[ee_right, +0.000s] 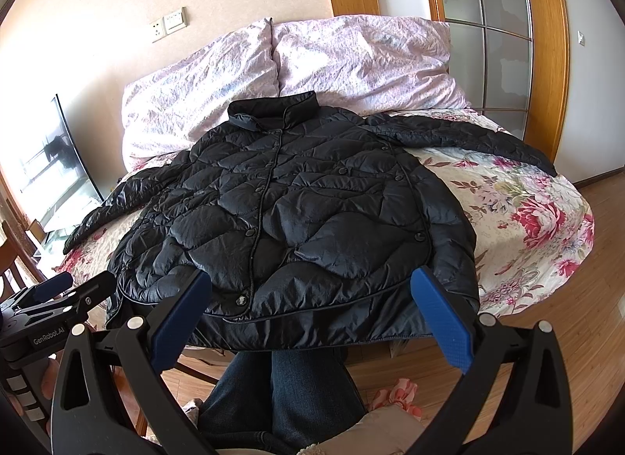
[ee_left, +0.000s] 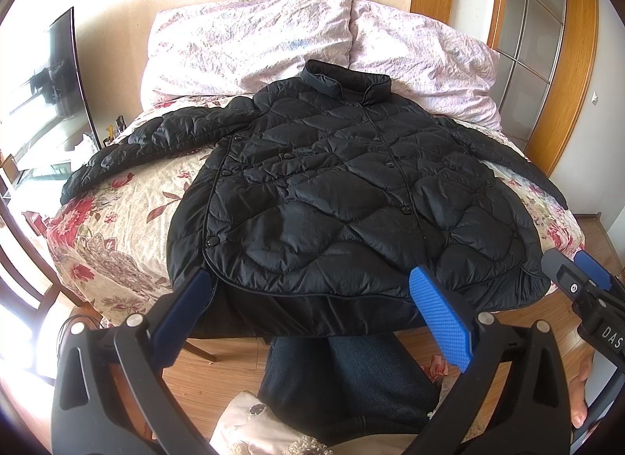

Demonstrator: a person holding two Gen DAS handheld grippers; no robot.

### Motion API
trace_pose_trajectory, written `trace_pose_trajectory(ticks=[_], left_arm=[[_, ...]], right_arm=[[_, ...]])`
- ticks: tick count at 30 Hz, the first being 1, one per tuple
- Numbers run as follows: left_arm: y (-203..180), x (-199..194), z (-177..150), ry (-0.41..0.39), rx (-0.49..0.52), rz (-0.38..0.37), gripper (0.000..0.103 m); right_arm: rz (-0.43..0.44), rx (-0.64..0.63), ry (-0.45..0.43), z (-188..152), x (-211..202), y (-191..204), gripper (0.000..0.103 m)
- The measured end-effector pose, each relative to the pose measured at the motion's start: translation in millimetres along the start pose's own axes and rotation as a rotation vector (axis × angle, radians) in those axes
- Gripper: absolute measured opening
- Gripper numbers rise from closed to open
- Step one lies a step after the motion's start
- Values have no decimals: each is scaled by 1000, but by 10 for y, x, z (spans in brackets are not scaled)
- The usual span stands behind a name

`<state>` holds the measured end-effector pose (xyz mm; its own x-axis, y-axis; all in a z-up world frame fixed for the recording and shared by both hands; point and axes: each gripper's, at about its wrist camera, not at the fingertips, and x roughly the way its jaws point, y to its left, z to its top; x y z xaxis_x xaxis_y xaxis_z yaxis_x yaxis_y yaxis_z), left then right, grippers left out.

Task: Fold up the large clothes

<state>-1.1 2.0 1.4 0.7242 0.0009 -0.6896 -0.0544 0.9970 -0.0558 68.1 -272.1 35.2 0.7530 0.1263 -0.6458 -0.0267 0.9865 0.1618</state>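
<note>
Your left tongs [ee_left: 320, 316] and right tongs [ee_right: 312, 318] gape wide, empty, near the black quilted jacket [ee_left: 332, 189] lying flat on the bed [ee_left: 117, 228].

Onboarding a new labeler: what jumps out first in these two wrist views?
A black quilted jacket lies spread front-up on the floral bedspread, collar toward two pale pink pillows at the head, sleeves out to both sides, hem hanging over the near edge. Both grippers, left and right, are open with blue pads at the hem, holding nothing. Behind stand a wood-framed glass door and a wall socket.
</note>
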Motion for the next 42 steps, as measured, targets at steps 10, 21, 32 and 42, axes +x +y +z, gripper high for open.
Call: trace_pose_trajectory(ticks=[10, 21, 32, 42], left_arm=[[-5, 3, -1, 1, 0, 1, 101], [34, 45, -4, 9, -3, 8, 101], [114, 581, 297, 90, -10, 9, 101], [155, 1211, 821, 157, -16, -97, 101]], right_arm=[[0, 1, -2, 25, 6, 5, 102], [-7, 15, 1, 43, 111, -43, 102], [107, 195, -123, 443, 598, -733, 102], [57, 699, -6, 1069, 1467, -2212, 100]])
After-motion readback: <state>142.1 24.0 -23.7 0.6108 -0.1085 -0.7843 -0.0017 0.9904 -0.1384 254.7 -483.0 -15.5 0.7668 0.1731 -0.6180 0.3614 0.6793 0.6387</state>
